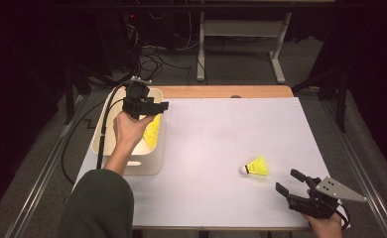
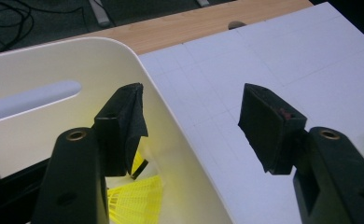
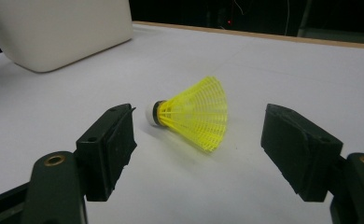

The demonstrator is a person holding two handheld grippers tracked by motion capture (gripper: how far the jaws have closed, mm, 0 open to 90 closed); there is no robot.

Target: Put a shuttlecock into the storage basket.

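A yellow shuttlecock (image 1: 256, 167) with a white cork lies on its side on the white table sheet (image 1: 211, 139). My right gripper (image 1: 286, 180) rests near the front right corner, open, its jaws pointing at the shuttlecock (image 3: 194, 116), which lies just ahead of them untouched. A cream bin (image 1: 132, 166) at the left holds yellow shuttlecocks (image 1: 153, 133). My left gripper (image 1: 157, 108) hovers over the bin's right rim (image 2: 171, 116), open, with nothing between its jaws. More yellow shuttlecocks (image 2: 136, 196) show below my left gripper (image 2: 192, 100) inside the bin.
A strip of bare wooden tabletop (image 1: 221, 91) runs along the far edge. The left gripper's black cable (image 1: 102, 134) drapes over the bin's left side. Beyond the table, white desk legs (image 1: 278, 54) and loose cables (image 1: 152, 59) sit on the dark floor.
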